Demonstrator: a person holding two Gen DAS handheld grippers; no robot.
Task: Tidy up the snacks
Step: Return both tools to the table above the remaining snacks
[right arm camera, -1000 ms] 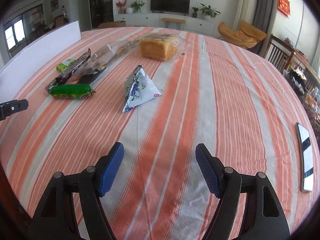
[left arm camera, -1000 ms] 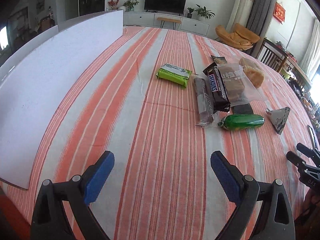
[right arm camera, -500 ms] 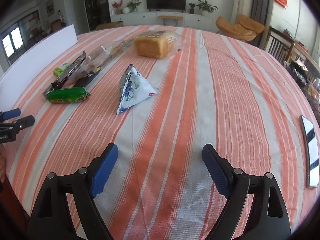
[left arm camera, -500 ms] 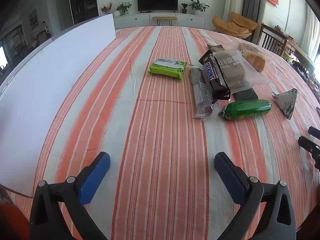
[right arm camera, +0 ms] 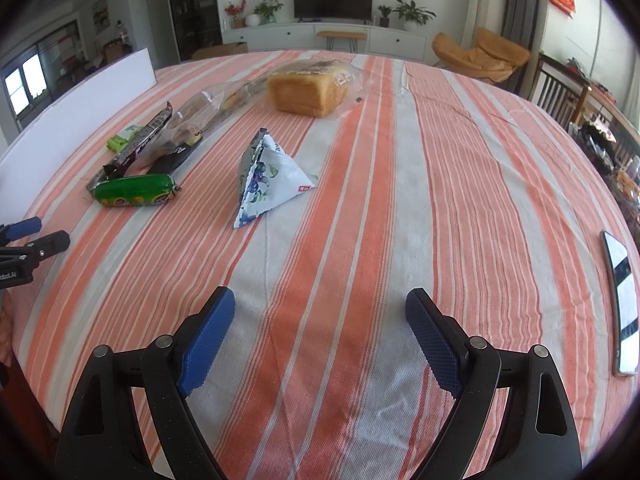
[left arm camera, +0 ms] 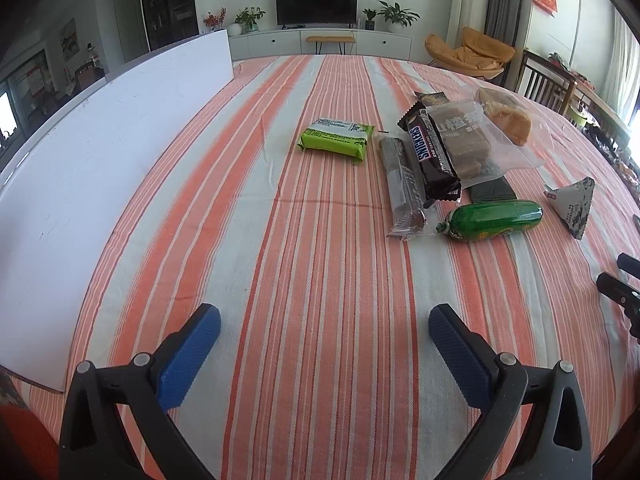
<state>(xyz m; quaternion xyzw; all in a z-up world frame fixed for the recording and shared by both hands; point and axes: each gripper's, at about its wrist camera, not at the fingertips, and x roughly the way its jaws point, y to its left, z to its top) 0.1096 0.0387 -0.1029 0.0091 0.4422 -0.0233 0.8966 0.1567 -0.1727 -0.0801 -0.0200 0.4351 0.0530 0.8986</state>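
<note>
The left gripper (left arm camera: 325,330) and the right gripper (right arm camera: 320,312) both hang wide open over the striped tablecloth (left arm camera: 320,280), holding and touching nothing. The snacks lie ahead in a loose cluster: one light green packet (left arm camera: 337,139), one clear-wrapped dark bar (left arm camera: 402,182), one Snickers bar (left arm camera: 431,152), one clear bag of brown slabs (left arm camera: 464,138), one green sausage-shaped pack (left arm camera: 494,220), one triangular pouch (right arm camera: 268,178) and one bagged loaf (right arm camera: 308,90). A white board (left arm camera: 80,184) stands along the left side, and a phone (right arm camera: 622,304) lies near the right edge.
</note>
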